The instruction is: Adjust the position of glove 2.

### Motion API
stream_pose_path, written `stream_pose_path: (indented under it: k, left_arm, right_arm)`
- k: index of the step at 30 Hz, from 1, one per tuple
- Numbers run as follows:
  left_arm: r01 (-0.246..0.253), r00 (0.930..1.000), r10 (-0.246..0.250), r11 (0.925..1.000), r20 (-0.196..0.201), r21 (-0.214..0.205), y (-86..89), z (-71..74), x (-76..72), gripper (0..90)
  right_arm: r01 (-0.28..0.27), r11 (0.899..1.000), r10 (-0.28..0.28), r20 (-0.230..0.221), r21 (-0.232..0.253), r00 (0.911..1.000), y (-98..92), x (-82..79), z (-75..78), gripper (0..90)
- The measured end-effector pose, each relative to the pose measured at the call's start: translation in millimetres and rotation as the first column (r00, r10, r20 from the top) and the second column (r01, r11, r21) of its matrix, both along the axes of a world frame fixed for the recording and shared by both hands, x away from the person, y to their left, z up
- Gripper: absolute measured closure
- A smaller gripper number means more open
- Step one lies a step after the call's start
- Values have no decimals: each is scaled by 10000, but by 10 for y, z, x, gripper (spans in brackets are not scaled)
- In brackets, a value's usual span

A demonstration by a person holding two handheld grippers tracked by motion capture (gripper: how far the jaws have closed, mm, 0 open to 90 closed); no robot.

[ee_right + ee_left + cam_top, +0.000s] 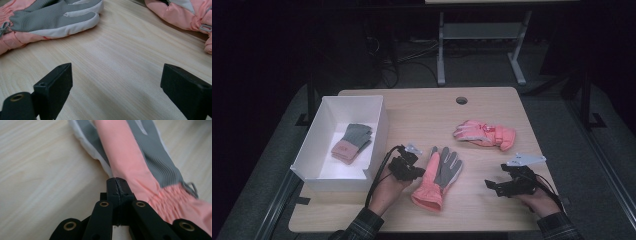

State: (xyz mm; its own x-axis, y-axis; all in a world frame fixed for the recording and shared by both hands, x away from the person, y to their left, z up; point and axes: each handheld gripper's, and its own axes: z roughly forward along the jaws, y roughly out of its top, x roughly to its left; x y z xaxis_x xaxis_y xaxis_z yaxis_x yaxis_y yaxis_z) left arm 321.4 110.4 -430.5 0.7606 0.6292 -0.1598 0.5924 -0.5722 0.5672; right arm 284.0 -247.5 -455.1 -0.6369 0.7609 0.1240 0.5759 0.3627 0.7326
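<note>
A pink glove with a grey palm (439, 175) (130, 157) lies flat near the table's front, fingers pointing away. My left gripper (417, 172) (117, 183) is shut, with its tips down at the glove's left pink edge. Whether any cloth is pinched between them I cannot tell. To the right, my right gripper (492, 186) (130, 85) rests low over bare wood, open, with nothing between its jaws. The same glove (55, 15) lies ahead of it to the left. A second, padded pink glove (484, 133) (180, 15) lies farther back on the right.
A white open box (319, 175) stands at the table's left and holds a grey glove with a pink cuff (352, 142). The wooden table (422, 112) has a cable hole (461, 100) near its far edge. A desk frame stands on the floor beyond.
</note>
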Motion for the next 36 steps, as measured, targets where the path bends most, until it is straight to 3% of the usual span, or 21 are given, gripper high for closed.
stream_pose_path:
  k: [6, 11, 12, 14, 19, 24, 36]
  left_arm:
    - [570, 9981, -575, 9982, -228, -204, -111, -27, -113, 896]
    - [1167, 9921, -1180, 9926, -431, -321, -278, -61, -198, 896]
    - [1474, 9881, -1479, 9889, -423, -162, -295, -62, -198, 896]
    - [1448, 9880, -1466, 9887, -476, -394, -365, -80, -229, 896]
    - [1907, 9799, -1924, 9810, -526, -348, -495, -119, -255, 896]
    - [2060, 9764, -2090, 9770, -545, -555, -616, -146, -273, 896]
    - [2383, 9689, -2419, 9689, -521, -662, -716, -150, -261, 895]
  right_arm:
    - [65, 10000, -65, -18, 1, 10000, -17, -13, -5, 104]
    - [118, 9999, -118, -35, -11, 9999, -46, -28, -1, 105]
    - [147, 9999, -147, -50, -18, 9999, -54, -32, -1, 104]
    - [181, 9998, -181, -32, 5, 9998, -76, -38, -6, 105]
    - [325, 9995, -325, -64, 0, 9995, -129, -40, -14, 106]
    - [256, 9997, -256, -44, -37, 9997, -117, -41, -17, 106]
    - [226, 9997, -226, -61, -54, 9997, -108, -32, -21, 106]
